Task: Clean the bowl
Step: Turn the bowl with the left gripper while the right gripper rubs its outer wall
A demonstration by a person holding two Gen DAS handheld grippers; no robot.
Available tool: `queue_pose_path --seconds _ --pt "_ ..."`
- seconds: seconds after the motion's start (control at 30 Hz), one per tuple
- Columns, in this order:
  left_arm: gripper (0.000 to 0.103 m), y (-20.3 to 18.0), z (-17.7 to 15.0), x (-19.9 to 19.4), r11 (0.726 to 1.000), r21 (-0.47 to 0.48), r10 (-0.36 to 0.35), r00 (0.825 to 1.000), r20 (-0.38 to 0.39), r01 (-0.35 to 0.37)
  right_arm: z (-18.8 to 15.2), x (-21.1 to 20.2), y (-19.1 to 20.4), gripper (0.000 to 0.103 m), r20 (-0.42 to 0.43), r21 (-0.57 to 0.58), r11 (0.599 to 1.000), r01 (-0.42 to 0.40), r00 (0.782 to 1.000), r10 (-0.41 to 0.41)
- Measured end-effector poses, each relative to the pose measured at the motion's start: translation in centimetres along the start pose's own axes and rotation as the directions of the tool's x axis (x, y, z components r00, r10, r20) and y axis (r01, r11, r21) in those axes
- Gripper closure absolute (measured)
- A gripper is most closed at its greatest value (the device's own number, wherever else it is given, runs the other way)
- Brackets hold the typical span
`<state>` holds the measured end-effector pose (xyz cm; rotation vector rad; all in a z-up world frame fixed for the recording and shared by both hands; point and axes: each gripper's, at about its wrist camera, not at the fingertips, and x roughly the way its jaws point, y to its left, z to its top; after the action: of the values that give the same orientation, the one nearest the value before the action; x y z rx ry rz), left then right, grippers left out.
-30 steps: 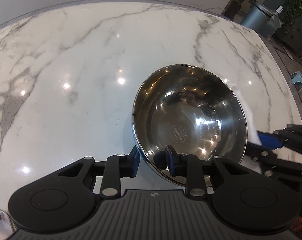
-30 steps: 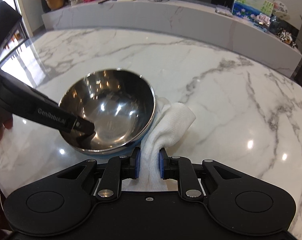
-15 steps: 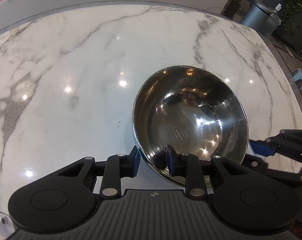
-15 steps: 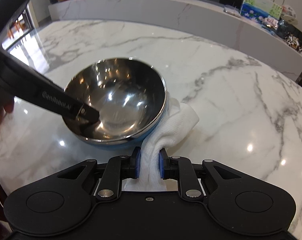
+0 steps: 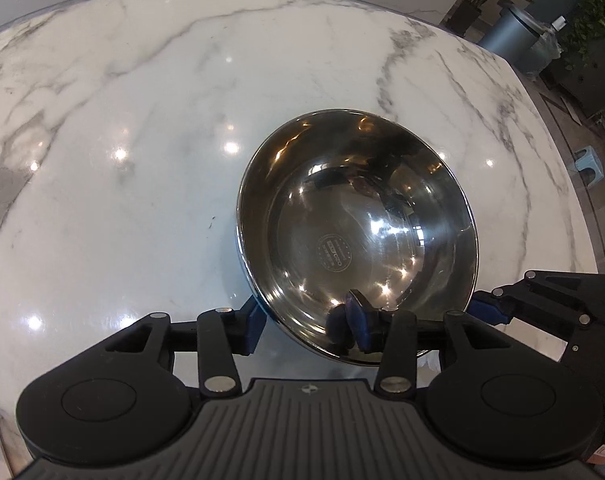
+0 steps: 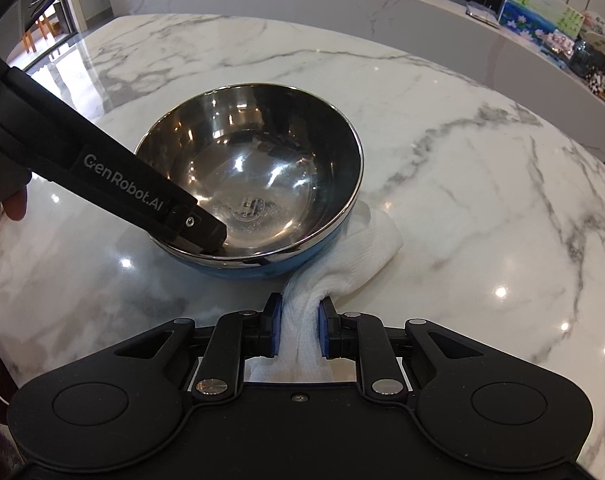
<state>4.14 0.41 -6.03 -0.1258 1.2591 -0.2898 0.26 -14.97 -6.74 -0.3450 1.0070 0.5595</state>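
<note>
A steel bowl (image 5: pixel 358 236) with a blue outside stands on the marble table; it also shows in the right wrist view (image 6: pixel 258 196). My left gripper (image 5: pixel 304 322) straddles the bowl's near rim, one finger inside and one outside, with a wide gap between them. In the right wrist view one finger (image 6: pixel 194 226) reaches into the bowl. My right gripper (image 6: pixel 298 330) is shut on a white cloth (image 6: pixel 342 264), which lies on the table against the bowl's right side and partly under it. The right gripper also shows in the left wrist view (image 5: pixel 490 308).
The marble table (image 6: pixel 462 184) spreads around the bowl. A long marble counter (image 6: pixel 382 12) with pictures and small items runs behind it. Potted plants and a grey bin (image 5: pixel 518 36) stand beyond the table's far right edge.
The bowl has tilted and shifted slightly in the left gripper's hold. The right gripper with the cloth has drawn back from the bowl's side; less cloth shows in the left wrist view.
</note>
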Motion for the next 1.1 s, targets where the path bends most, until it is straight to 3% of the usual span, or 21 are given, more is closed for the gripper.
queue_pose_path --seconds 0.23,0.53,0.63,0.83,1.1 --pt "0.08 0.7 0.5 -0.6 0.999 0.02 0.024 0.999 0.022 -0.025 0.1 -1.3 -0.8 0.087 0.03 0.016 1.0 0.001 1.0 -0.002" --pt "0.081 0.4 0.6 -0.7 0.998 0.024 0.055 0.998 0.043 -0.056 0.2 -3.2 -1.6 0.087 0.093 0.031 1.0 0.0 0.996 -0.003" --pt "0.08 0.4 0.5 -0.6 0.999 0.009 0.051 0.998 0.04 -0.052 0.1 -2.8 -1.0 0.087 0.08 0.007 1.0 0.0 0.997 0.0" --pt "0.061 0.2 0.3 0.2 0.999 -0.033 0.018 1.0 0.005 -0.018 0.1 -1.9 -0.2 0.087 0.049 -0.021 1.0 -0.009 0.999 0.01" --pt "0.059 -0.1 0.3 0.2 0.999 -0.02 0.031 0.999 0.008 -0.031 -0.4 -0.8 1.7 0.087 -0.006 -0.086 0.995 -0.058 0.998 0.058"
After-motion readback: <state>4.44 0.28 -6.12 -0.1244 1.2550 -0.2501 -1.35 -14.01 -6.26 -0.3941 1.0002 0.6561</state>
